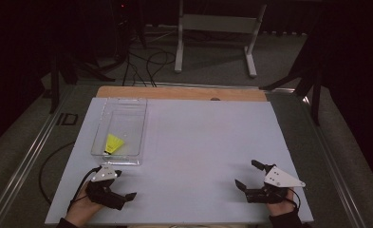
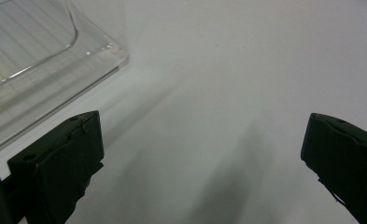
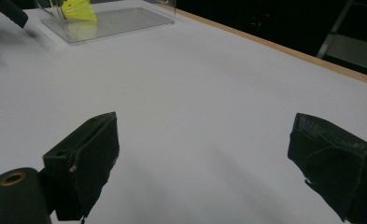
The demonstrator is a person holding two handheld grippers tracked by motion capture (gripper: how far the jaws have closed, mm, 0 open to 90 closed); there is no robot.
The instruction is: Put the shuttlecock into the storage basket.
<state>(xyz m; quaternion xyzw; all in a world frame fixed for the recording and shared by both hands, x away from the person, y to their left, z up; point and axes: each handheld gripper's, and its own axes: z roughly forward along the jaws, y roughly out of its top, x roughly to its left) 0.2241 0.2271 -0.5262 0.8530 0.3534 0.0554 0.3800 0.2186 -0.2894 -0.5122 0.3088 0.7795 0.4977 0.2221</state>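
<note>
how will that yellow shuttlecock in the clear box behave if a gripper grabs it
The yellow shuttlecock in the clear box looks light. Its thin flared skirt would probably flex or crush under a firm squeeze, and its cone shape may roll in an arc.

Each black claw point(image 1: 123, 185) carries a grey three-cornered plate, trailing black cable.

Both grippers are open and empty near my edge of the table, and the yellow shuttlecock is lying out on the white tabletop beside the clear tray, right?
Not quite. The yellow shuttlecock lies inside the clear tray, not beside it, as the high view shows. The rest holds: the left gripper and right gripper are open and empty near your edge.
</note>
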